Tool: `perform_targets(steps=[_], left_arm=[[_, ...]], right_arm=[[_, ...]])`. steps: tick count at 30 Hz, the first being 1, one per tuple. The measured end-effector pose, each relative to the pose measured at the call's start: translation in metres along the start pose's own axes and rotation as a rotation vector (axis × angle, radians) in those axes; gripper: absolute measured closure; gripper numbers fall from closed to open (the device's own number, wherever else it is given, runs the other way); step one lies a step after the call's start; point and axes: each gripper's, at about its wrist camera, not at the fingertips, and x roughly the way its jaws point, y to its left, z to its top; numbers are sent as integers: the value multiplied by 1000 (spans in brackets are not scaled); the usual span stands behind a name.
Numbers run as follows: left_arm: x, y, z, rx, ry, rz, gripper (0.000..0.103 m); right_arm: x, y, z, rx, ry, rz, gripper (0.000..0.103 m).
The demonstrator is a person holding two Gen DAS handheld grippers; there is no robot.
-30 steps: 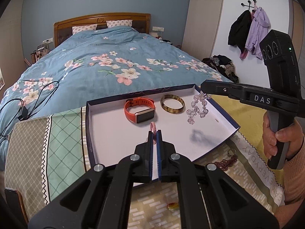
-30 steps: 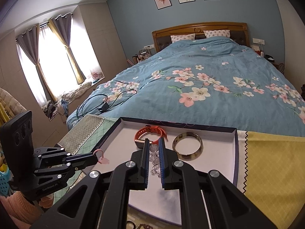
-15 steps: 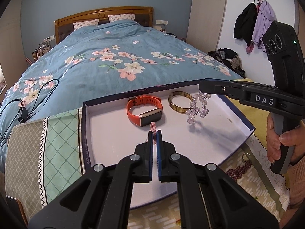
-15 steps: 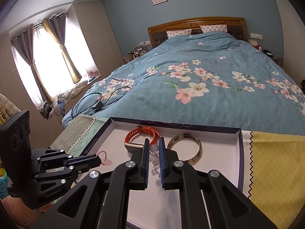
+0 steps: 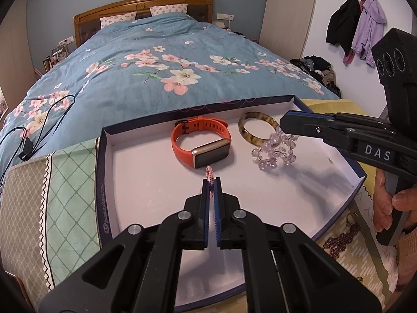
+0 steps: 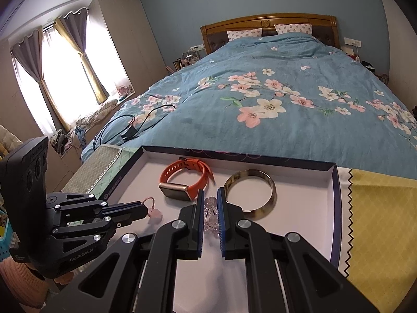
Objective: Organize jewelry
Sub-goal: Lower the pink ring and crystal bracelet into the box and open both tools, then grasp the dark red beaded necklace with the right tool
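Observation:
A white tray with a dark blue rim (image 5: 104,182) (image 6: 336,208) holds an orange smartwatch (image 5: 200,140) (image 6: 182,180) and a tortoiseshell bangle (image 5: 258,127) (image 6: 250,195). My left gripper (image 5: 211,185) (image 6: 144,208) is shut on a pink cord bracelet (image 5: 209,172) (image 6: 152,210), held over the tray just in front of the watch. My right gripper (image 6: 209,198) (image 5: 282,125) is shut on a clear crystal bead bracelet (image 5: 275,151) (image 6: 210,216), which hangs over the tray beside the bangle.
The tray rests on patterned cloths, green (image 5: 70,195) and yellow (image 6: 378,221), at the foot of a floral bed (image 5: 156,65). A dark beaded necklace (image 5: 341,240) lies off the tray's right corner. A black cable (image 5: 31,135) lies on the bed.
Both grippers have moved forward and lower over the tray, each still holding its bracelet. The crystal bracelet now hangs closer to the bangle; the pink cord nears the watch.

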Motion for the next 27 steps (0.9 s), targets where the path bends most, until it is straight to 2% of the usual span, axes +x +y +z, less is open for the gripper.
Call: perform_targets(steps=[6, 8, 10, 13, 14, 20, 27], left_arm=[[12, 1, 6, -13, 16, -3, 99], [16, 1, 8, -17, 23, 0, 99], [18, 1, 9, -17, 25, 3, 94], [16, -1, 8, -14, 12, 7, 87], [13, 0, 8, -14, 5, 5, 82], [-20, 3, 8, -28, -80, 41, 66], [-76, 1, -11, -3, -167, 30, 61]], right_arm=[[1, -5, -2, 26, 8, -7, 91], [-2, -6, -2, 31, 0, -9, 86], [-8, -7, -1, 34, -17, -9, 77], [-18, -6, -1, 31, -35, -9, 75], [-22, -5, -1, 29, -43, -7, 75], [-49, 1, -9, 6, -63, 19, 69], [-79, 16, -38, -67, -42, 29, 68]])
